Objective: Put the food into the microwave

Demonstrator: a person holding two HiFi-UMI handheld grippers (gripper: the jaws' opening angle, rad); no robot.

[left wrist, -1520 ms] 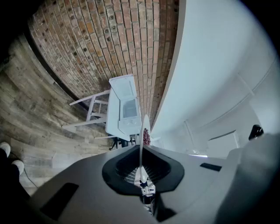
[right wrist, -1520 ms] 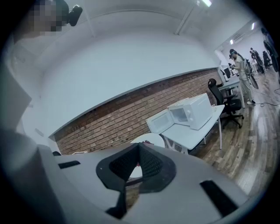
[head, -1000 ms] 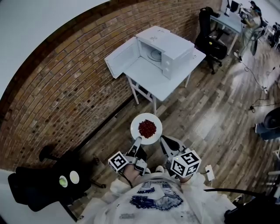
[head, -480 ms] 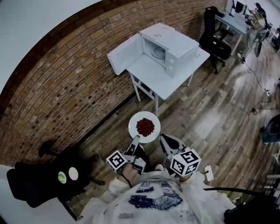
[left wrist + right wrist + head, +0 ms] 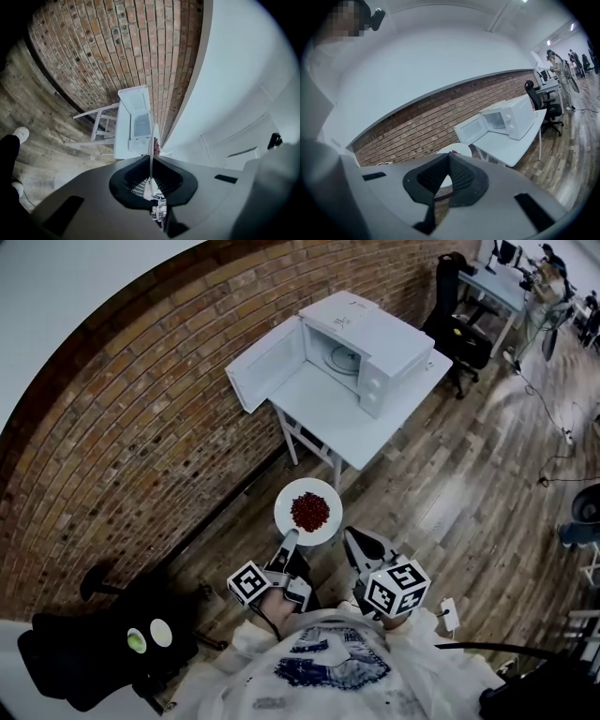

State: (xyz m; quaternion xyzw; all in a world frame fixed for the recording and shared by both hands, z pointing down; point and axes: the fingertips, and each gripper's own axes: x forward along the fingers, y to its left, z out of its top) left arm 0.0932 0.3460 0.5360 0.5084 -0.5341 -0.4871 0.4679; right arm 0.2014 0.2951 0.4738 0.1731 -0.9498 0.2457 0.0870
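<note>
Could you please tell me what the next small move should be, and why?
Probably carry the round white plate of red food forward, kept level, toward the white microwave. The left gripper is shut on the plate's rim, the microwave's door stands open, and the white table under it is some way ahead across the wooden floor.

Both grippers reach forward from the chest, side by side. The left gripper [image 5: 292, 540] clamps the rim of a plate [image 5: 284, 510] — the right gripper [image 5: 349, 538] has its jaws together on nothing.
</note>
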